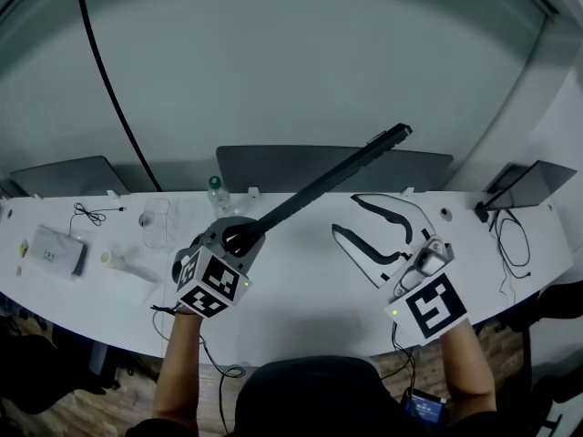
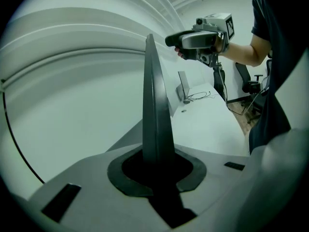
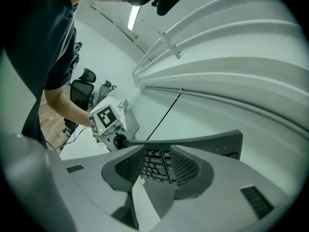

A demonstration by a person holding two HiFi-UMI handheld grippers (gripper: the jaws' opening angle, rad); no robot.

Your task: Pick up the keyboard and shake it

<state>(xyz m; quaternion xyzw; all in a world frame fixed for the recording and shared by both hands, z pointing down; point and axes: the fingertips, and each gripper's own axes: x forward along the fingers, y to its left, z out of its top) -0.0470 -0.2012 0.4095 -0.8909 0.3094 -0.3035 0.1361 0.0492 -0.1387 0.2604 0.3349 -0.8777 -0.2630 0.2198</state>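
Note:
The black keyboard (image 1: 328,182) is lifted off the white table (image 1: 301,289), turned edge-on and slanting up to the right. My left gripper (image 1: 241,237) is shut on its near end. In the left gripper view the keyboard (image 2: 153,105) rises as a thin blade out of the shut left gripper (image 2: 157,173). My right gripper (image 1: 346,215) stands open over the table to the right, apart from the keyboard, with nothing between its fingers. From the right gripper view, the keyboard's keys (image 3: 157,163) show beyond the open right gripper (image 3: 157,170), with the left gripper (image 3: 108,122) at its far end.
On the table's left stand a water bottle (image 1: 217,194), a clear container (image 1: 157,221) and a white box (image 1: 55,248) with cables. Dark flat panels (image 1: 68,176) lean along the back edge. A black cable (image 1: 109,89) hangs down the wall. An office chair (image 3: 82,91) stands behind.

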